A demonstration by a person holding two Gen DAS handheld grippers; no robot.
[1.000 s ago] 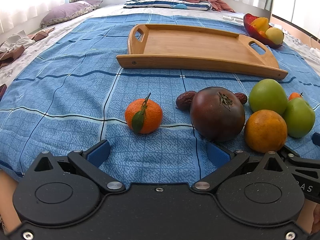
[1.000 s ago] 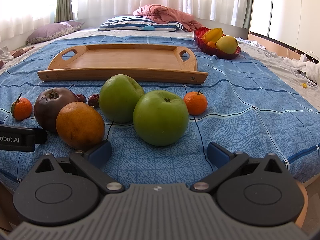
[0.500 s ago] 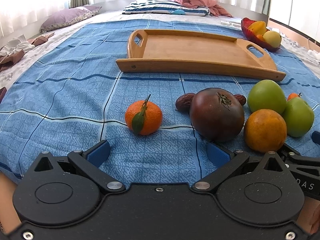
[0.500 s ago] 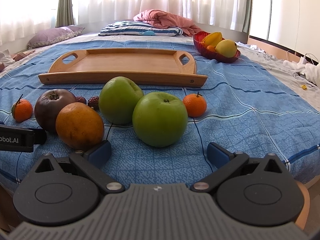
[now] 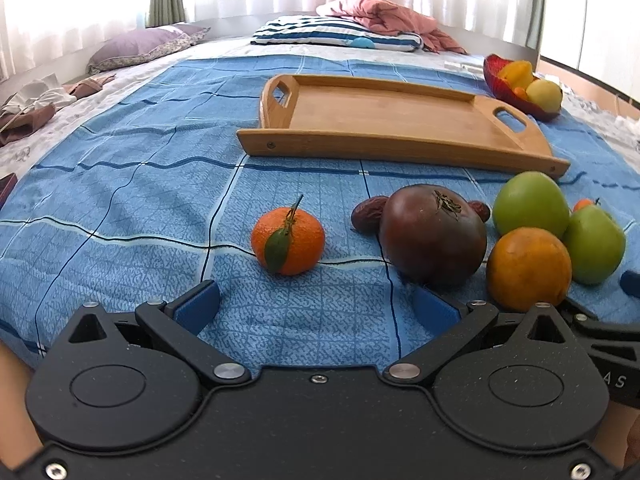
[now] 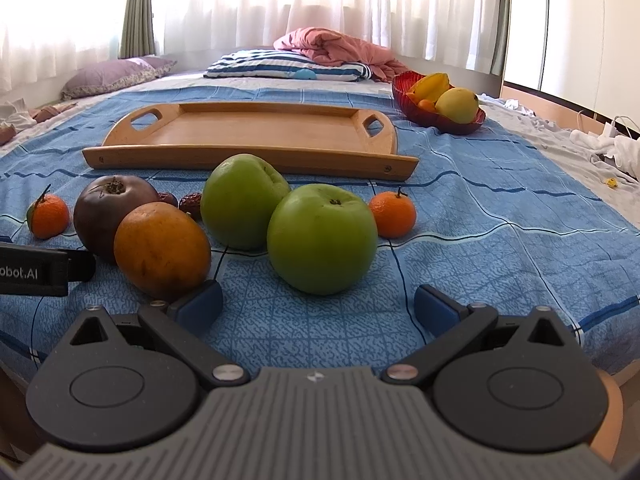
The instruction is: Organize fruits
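two grippers hang low over the near edge of the bed, both spread wide and empty: the left gripper (image 5: 316,304) faces a small tangerine (image 5: 288,241), the right gripper (image 6: 318,306) faces a green apple (image 6: 322,238); none of the fruit is in the wooden tray (image 6: 248,133) yet, it all lies loose on the bed just in front of it; the likely trouble is rolling: the apple touches a second green apple (image 6: 242,200) and sits close to an orange (image 6: 162,249), so a finger closing off-centre could nudge a neighbour, and the soft blue checked bedspread (image 6: 480,216) gives no firm footing; a red bowl (image 6: 440,122) of fruit sits behind the tray; pillows and bright curtains lie beyond.
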